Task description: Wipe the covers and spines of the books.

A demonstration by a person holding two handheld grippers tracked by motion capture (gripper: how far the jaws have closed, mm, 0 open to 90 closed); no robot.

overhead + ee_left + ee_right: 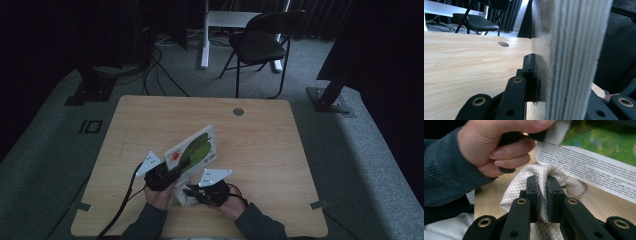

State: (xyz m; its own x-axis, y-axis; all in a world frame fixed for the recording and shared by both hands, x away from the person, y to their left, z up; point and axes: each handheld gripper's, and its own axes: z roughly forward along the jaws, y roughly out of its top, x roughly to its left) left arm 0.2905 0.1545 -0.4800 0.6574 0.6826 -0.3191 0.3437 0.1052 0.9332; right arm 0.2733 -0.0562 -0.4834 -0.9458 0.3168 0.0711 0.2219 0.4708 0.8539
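Wooden surface (260, 150) in dim room, chair (260, 42) behind. Left gripper (172, 172) clamped on book (195, 149), tilted up off surface. Right gripper (542, 195) pinching white cloth (519, 190) just below book's edge.

Both hand-held grippers (167, 175) (200, 192) clamped, side by side

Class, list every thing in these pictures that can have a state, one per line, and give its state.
Book: closed, tilted up off the table, gripped at its lower edge.
Left claw: shut on the book.
Cloth: bunched up, pinched in a fold, under the book's near end.
Right claw: shut on the cloth.
Folding chair: unfolded, empty, beyond the table.
Table: wooden, round hole near its far edge.
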